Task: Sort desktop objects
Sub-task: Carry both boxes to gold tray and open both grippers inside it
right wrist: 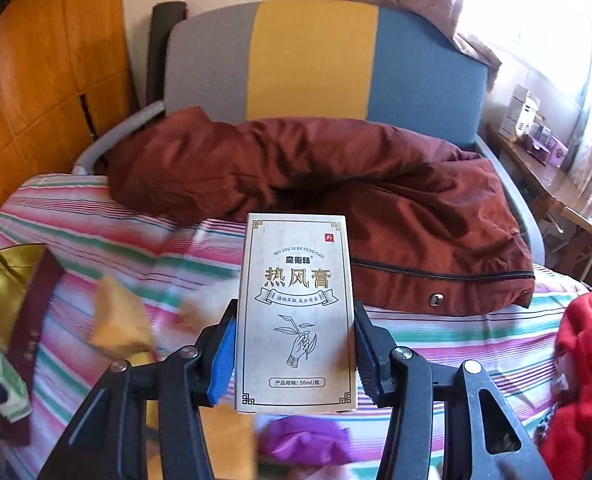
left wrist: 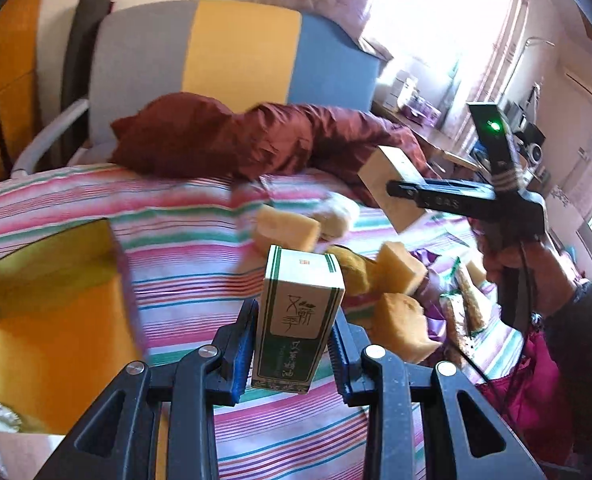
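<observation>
Two small boxes are held up above a bed with a striped sheet (left wrist: pixel 184 216). The left gripper (left wrist: pixel 292 344) is closed tight on a green and white box (left wrist: pixel 297 312), which stands upright between its blue pads. The right gripper (right wrist: pixel 292 356) is squeezing a taller cream box (right wrist: pixel 296 312) with a drawing of a hand and leaves on its front. In the left view that same cream box (left wrist: pixel 391 196) is seen from the side, tilted, well above the sheet. On the left of the bed sits an open gold box (left wrist: pixel 56 280) with an orange inside; what shows of it looks bare. Yellow sponge blocks (left wrist: pixel 288 230) lie in a loose pile on the sheet behind the green box, near some snack packets (left wrist: pixel 463 300). A dark red jacket (right wrist: pixel 335 184) lies across the far end of the bed, below a chair back (right wrist: pixel 315 60) in grey, yellow and blue.
</observation>
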{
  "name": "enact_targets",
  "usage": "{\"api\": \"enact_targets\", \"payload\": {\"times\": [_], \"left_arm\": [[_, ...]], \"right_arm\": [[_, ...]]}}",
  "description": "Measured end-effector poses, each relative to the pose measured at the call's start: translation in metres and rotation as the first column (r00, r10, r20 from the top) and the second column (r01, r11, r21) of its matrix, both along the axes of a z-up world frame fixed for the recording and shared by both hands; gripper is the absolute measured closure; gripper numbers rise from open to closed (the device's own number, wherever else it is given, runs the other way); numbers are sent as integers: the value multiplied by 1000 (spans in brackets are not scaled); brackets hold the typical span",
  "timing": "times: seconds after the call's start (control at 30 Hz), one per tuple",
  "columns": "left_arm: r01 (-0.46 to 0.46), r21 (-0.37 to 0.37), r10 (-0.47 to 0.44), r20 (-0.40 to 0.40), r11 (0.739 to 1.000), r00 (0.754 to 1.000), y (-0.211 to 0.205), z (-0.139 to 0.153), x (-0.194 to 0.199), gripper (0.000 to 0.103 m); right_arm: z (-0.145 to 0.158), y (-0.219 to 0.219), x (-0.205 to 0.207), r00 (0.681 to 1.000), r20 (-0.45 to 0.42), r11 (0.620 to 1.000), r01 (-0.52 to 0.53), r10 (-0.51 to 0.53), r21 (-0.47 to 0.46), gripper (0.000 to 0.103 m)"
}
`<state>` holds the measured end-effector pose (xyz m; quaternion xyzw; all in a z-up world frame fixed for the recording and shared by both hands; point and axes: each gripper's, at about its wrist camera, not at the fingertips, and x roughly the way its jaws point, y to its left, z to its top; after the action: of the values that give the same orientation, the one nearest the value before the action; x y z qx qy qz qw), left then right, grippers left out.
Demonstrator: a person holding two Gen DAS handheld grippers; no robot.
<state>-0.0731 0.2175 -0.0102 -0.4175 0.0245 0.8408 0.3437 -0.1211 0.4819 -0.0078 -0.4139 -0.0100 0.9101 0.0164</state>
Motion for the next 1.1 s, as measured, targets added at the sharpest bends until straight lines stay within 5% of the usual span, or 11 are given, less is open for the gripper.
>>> {"api": "enact_targets", "payload": {"times": [0.4, 0.67, 1.1], "left_arm": [[-179, -3, 178, -60, 984, 982, -77, 16, 1, 70], [-296, -16, 292, -119, 955, 949, -128, 23, 0, 70], [-411, -10, 408, -105, 912, 907, -197, 15, -12, 70]], "right_arm": [[28, -101, 22, 986, -17, 981, -167, 166, -95, 51], [33, -186, 34, 956, -28, 944, -294, 293, -147, 51], [16, -273, 45, 934, -5, 901, -345, 356, -262, 51]]}}
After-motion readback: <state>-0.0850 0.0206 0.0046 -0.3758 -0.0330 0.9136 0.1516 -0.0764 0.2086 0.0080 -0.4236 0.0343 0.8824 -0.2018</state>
